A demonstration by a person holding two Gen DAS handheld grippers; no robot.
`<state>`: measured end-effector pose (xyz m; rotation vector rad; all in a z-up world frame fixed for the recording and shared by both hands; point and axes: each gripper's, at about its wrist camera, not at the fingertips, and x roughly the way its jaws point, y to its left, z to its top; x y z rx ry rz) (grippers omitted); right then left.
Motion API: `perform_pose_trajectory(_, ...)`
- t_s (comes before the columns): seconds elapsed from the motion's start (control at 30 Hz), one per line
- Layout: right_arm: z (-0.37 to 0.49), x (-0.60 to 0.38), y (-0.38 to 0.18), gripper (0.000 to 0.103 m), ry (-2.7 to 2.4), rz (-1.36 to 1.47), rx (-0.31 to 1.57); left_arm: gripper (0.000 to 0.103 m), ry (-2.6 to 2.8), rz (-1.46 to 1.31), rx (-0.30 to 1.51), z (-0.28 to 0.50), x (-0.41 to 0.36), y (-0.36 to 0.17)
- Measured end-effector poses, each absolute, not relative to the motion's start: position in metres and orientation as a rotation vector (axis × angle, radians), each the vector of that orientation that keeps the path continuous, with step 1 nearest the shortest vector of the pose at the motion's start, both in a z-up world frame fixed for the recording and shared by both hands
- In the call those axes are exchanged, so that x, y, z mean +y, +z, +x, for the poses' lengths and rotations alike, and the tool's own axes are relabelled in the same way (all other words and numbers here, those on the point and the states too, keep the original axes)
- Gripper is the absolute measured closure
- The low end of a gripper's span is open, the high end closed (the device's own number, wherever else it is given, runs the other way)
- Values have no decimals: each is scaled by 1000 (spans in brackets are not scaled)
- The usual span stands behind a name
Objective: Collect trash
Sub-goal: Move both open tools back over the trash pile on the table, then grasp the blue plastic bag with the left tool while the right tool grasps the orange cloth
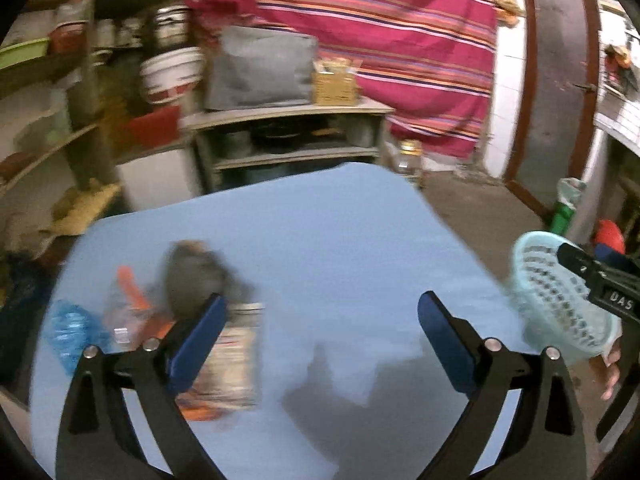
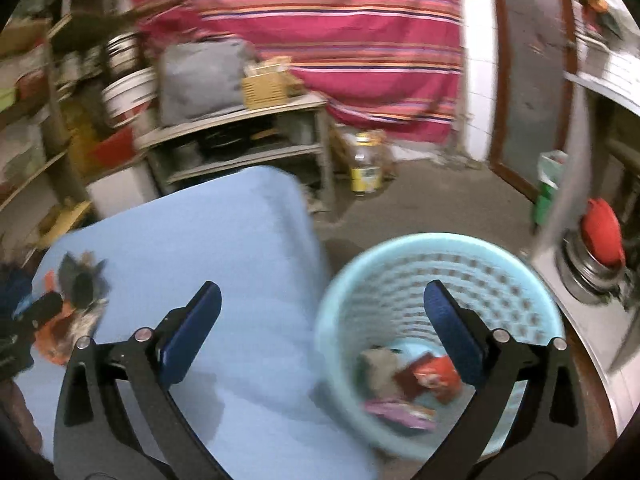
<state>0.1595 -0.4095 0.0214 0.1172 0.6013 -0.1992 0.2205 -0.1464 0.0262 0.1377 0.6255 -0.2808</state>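
Observation:
A trash pile lies on the left of the blue table [image 1: 340, 240]: a grey crumpled piece [image 1: 192, 276], an orange wrapper [image 1: 132, 288], a blue plastic bag [image 1: 68, 332] and a printed packet [image 1: 236, 356]. My left gripper [image 1: 320, 312] hangs open just right of the pile, nothing between its fingers. My right gripper [image 2: 320, 304] is open and empty above the table's edge and the light blue basket [image 2: 400, 280]. Inside the basket lie a red packet [image 2: 432, 372], a pink wrapper [image 2: 400, 412] and a greyish piece [image 2: 380, 364].
Behind the table stands a low shelf unit [image 2: 240, 148] with a grey bag [image 1: 260, 68] and a wicker box [image 1: 334, 84]. Cluttered shelves [image 1: 48, 140] fill the left. A jar [image 2: 366, 168] stands on the floor. A striped cloth [image 1: 380, 32] hangs behind; a door [image 1: 556, 80] is at right.

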Motion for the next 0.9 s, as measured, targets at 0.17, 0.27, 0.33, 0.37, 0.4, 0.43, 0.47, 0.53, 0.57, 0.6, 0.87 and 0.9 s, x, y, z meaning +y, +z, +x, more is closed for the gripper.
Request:
perform_pose_trajectory(0.17,179,-359,17,4,-126,103,610,7,-193,103,650,228,-66,24)
perform_pose_trajectory(0.27,187,-331,14,4,-95,97,607,7,-109,102,638,234,-19,21)
perform_pose_trajectory(0.33,192,-312,11,4,-76,79,608,6,-72,84,641,237,8,18)
perform_pose_trajectory(0.37,194,-303,11,4,-68,72,610,5,-63,73,643,239,16,16)
perform_pose_trajectory(0.4,198,-293,9,4,-61,64,613,5,-47,54,647,242,32,14)
perform_pose_trajectory(0.43,200,-282,7,4,-56,57,618,5,-37,47,651,245,42,13)
perform_pose_trajectory(0.47,204,-275,5,4,-50,49,625,5,-21,45,660,249,56,10)
perform_pose_trajectory(0.53,210,-262,1,4,-35,37,641,5,0,45,673,255,75,5)
perform_pose_trajectory(0.57,212,-259,0,4,-34,34,643,5,19,49,689,258,86,-1)
perform_pose_trajectory(0.6,215,-254,-1,4,-33,30,644,5,31,50,701,261,92,-4)
perform_pose_trajectory(0.87,233,-238,-7,4,-26,52,655,5,14,17,794,286,123,-42)
perform_pose_trajectory(0.9,236,-233,-8,4,-23,47,657,5,13,15,799,287,123,-45)
